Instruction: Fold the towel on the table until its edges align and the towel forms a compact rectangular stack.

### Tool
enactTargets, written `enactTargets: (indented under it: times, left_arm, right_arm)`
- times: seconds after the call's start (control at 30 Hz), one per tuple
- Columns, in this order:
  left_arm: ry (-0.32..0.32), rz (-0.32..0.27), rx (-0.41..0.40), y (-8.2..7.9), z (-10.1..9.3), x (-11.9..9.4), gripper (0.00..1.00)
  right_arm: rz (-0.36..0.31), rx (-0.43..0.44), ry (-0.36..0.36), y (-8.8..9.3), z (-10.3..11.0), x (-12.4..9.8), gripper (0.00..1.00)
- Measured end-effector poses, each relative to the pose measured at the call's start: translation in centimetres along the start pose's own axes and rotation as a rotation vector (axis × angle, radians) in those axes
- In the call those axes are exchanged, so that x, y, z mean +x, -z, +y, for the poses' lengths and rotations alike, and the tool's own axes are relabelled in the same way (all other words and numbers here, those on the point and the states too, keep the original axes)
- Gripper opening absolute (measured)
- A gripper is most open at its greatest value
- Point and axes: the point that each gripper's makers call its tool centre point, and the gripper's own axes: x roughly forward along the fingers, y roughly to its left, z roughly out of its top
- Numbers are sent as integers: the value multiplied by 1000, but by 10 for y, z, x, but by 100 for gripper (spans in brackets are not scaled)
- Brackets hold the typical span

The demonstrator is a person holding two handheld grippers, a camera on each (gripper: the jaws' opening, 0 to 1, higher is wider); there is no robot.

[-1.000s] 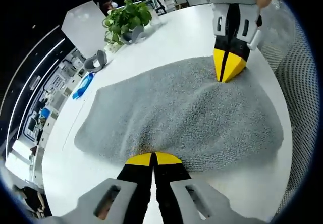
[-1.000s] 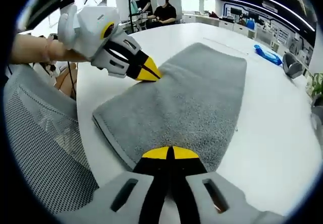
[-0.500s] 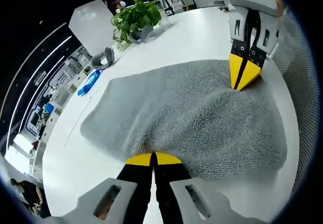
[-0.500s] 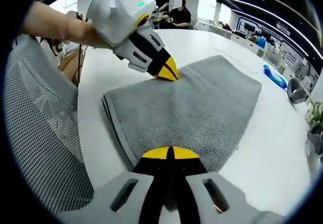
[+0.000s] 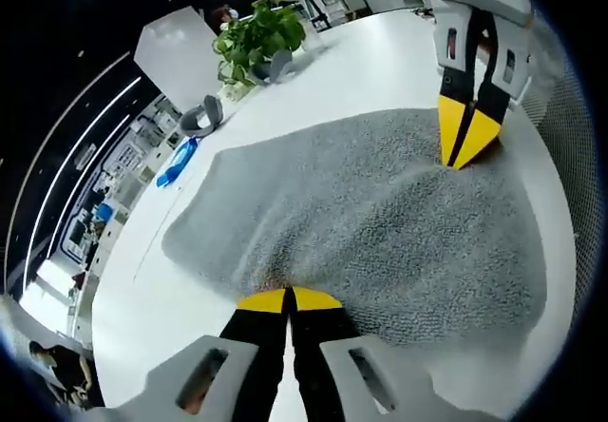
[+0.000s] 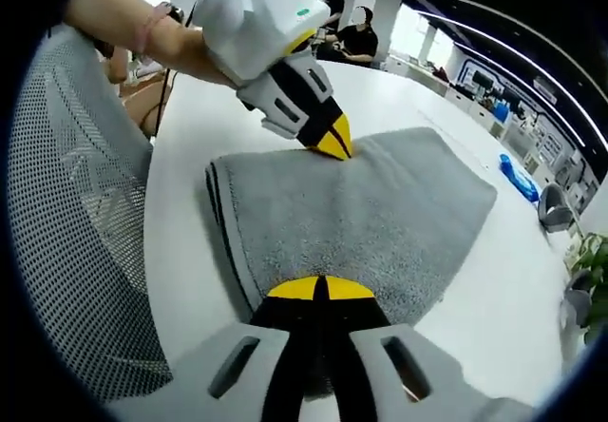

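The near edge of the gray towel (image 5: 370, 241) was hidden under the yellow tips of the left claw (image 5: 288, 299), so how much cloth sat between those tips could not be made out. The tips were pressed tight together with the towel's edge pinched in them. In the right gripper view, the right claw (image 6: 318, 289) was closed the same way on another spot of the towel (image 6: 361, 222), and its tips covered that bit of edge too. Beside that claw the towel's end showed stacked layers. The towel lay flat on the white table (image 5: 190, 279), spreading out ahead of both claws. Far past the left claw stood a green plant (image 5: 255, 34), a blue thing (image 5: 177, 161) too small to tell, and a gray thing (image 5: 202, 116). A mesh chair (image 6: 76, 251) sat beside the right claw, cut off at the picture's edge. A hand (image 6: 171, 42) held the left claw.
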Motion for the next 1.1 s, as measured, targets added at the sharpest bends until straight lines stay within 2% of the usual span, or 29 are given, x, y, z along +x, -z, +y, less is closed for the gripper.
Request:
enactTargets:
  times: [0.07, 0.1, 0.13, 0.2, 0.23, 0.3, 0.37, 0.43, 0.53, 0.57, 0.63, 0.7, 0.8, 0.87, 0.93, 1.0, 1.1]
  left_arm:
    - [18, -9, -63, -1, 0, -3, 1]
    - [61, -41, -147, -8, -4, -9, 1]
    - [100, -80, -175, -15, -7, -13, 1]
    - [204, -194, -147, -38, -20, -27, 4]
    - [213, -213, -31, -43, -25, -39, 5]
    - [233, -198, 176, -43, -37, -56, 5]
    - [257, -212, 238, -42, -47, -71, 5]
    - [281, -224, 245, -40, -53, -81, 6]
    - [275, -221, 262, -33, -55, -95, 7]
    - [275, -222, 263, -33, -57, -98, 7]
    - [287, -221, 269, -28, -62, -103, 8]
    - [313, -219, 277, -24, -72, -108, 9]
    - [372, -222, 270, -21, -88, -111, 9]
    - [401, -227, 286, -21, -98, -109, 13]
    - [421, -213, 302, -19, -105, -104, 17]
    - [422, -194, 322, -16, -108, -97, 16]
    - [440, -168, 339, -11, -111, -91, 16]
  right_arm:
    - [-4, 17, -6, 0, -1, 0, 0]
    - [-7, 21, -8, 0, -1, 0, 0]
    - [-9, 21, -9, 0, -1, 0, 0]
    - [-10, 22, -9, 0, -1, 0, 0]
    - [-8, 19, -10, 0, 0, 0, 0]
    - [-8, 13, -11, 0, 0, 0, 0]
    - [-7, 15, -16, 0, 0, 0, 0]
    - [-2, -11, -31, 0, 0, 0, 0]
    - [7, -22, -54, -2, -2, -2, 0]
    - [-3, -56, -85, -4, 0, -3, 0]
    - [-2, -111, -98, -7, -2, -10, 0]
    - [-33, -181, -132, -13, -2, -20, 0]
    - [15, -290, -207, -1, 5, -38, 0]
    - [56, -362, -207, 12, 5, -48, 0]
    - [70, -362, -208, 23, 10, -53, 2]
    - [90, -366, -211, 32, 14, -55, 8]
    - [149, -439, -191, 47, 13, -53, 11]
